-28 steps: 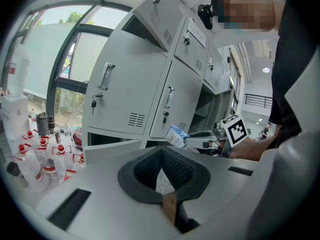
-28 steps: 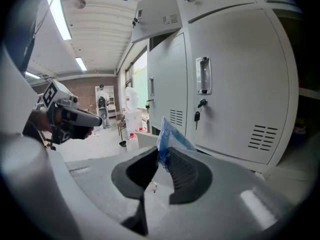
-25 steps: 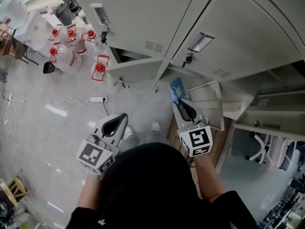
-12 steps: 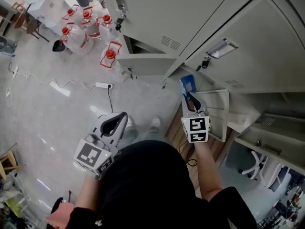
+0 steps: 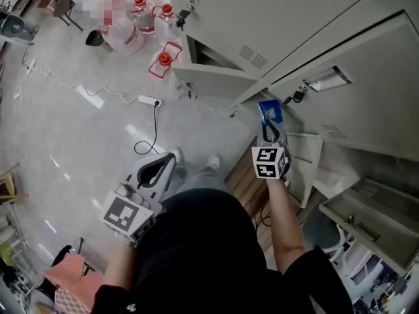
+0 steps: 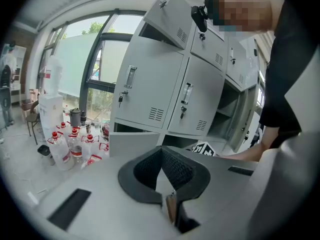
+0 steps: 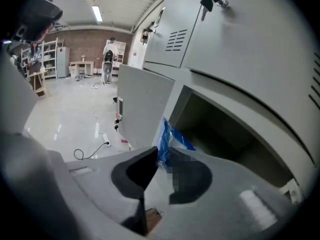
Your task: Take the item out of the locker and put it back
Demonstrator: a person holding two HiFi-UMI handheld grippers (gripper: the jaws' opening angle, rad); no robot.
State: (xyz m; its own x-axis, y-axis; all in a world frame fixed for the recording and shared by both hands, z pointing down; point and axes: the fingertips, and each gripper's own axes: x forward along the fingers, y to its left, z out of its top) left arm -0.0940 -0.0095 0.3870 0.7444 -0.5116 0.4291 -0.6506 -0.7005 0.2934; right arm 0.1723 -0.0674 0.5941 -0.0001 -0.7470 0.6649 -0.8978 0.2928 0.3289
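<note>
My right gripper (image 5: 270, 125) is shut on a blue plastic packet (image 5: 269, 112), which sticks out past the jaw tips. In the right gripper view the packet (image 7: 171, 139) hangs just in front of a low open locker compartment (image 7: 220, 129), beside its swung-out grey door (image 7: 142, 104). The compartment's inside looks dark, and I cannot tell what it holds. My left gripper (image 5: 171, 157) hangs lower left over the floor, apart from the lockers. Its jaws (image 6: 161, 149) meet at the tips with nothing between them.
Grey lockers (image 5: 294, 31) fill the upper right; a second low door (image 5: 209, 80) stands open at the left. Water jugs with red caps (image 5: 160, 61) and a power strip with cable (image 5: 149, 101) lie on the floor. A person (image 7: 107, 59) stands far off.
My right gripper has sunk with the blue packet and rolled, coming down to the low open compartment. The left gripper has stayed almost where it was.
</note>
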